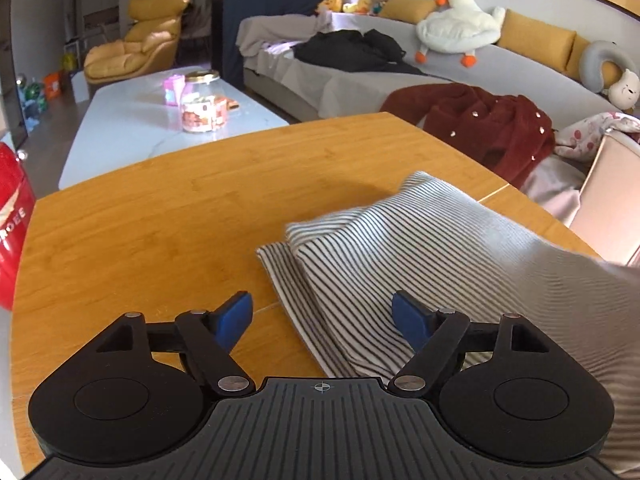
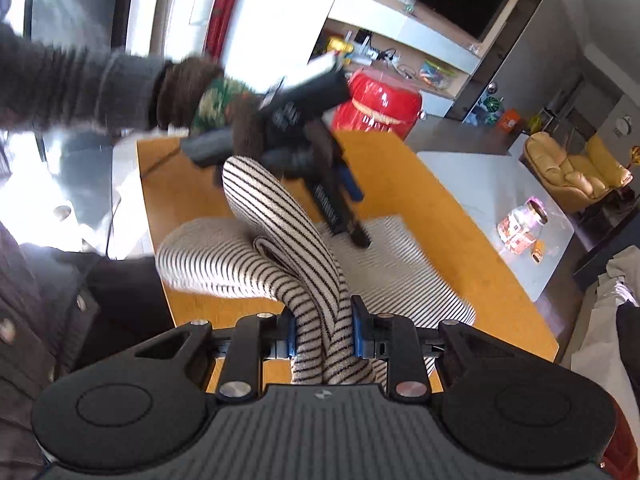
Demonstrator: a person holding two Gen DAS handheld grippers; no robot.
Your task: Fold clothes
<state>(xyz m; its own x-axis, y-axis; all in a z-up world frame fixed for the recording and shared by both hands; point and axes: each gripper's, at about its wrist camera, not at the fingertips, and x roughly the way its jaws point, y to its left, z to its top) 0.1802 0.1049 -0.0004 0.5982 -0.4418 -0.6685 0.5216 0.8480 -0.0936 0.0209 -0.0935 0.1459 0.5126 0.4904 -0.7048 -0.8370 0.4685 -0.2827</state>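
Right tool point(image 2: 324, 338) clamped on striped garment point(image 2: 304, 240), left tool point(image 1: 322, 316) spread apart above wooden table point(image 1: 140, 220), no legible writing.

We count two grippers: the left gripper point(image 1: 322, 314) and the right gripper point(image 2: 324, 336). One striped garment point(image 1: 400, 260) lies on one wooden table point(image 1: 160, 208). Beyond that table we count one white coffee table point(image 1: 132, 120) bearing one glass jar point(image 1: 200, 104), one yellow armchair point(image 1: 140, 36), and one grey sofa point(image 1: 500, 68). On the sofa, beyond the wooden table, we count one white plush goose point(image 1: 460, 20), one dark red coat point(image 1: 488, 124), one black garment point(image 1: 352, 50) and three yellow cushions, the nearest being one long cushion point(image 1: 536, 42).
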